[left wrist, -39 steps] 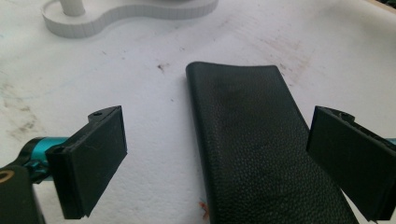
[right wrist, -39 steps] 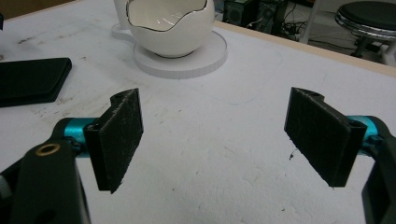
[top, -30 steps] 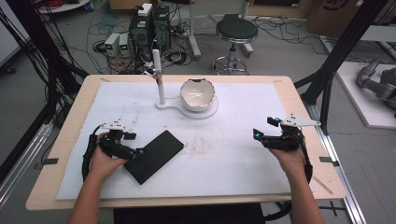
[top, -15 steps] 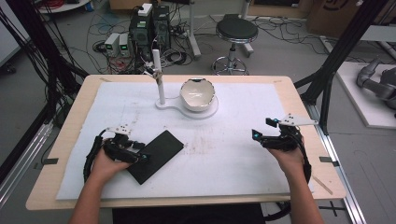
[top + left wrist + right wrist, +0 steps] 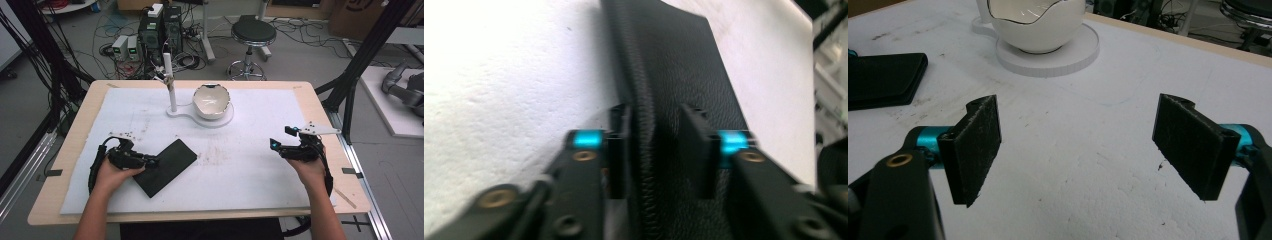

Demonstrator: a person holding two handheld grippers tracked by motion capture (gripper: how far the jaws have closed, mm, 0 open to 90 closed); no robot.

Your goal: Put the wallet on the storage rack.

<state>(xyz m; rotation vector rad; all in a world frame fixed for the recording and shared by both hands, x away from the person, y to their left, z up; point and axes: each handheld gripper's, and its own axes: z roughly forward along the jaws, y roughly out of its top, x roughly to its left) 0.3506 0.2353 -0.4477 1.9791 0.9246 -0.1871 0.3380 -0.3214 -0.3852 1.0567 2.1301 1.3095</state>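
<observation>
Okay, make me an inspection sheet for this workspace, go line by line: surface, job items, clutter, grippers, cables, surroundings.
Surface: white sheet on a wooden table, scuffed with dark specks.
Job's things: black leather-look pad lying flat; white eggshell-shaped bowl on a white base with an upright post.
Clutter: nothing seen.
Grippers: left gripper has its jaws astride the pad's edge; right gripper open over bare sheet.
Cables: black cable loops from the left gripper.
Surroundings: stool, electronics boxes, floor wiring.
</observation>
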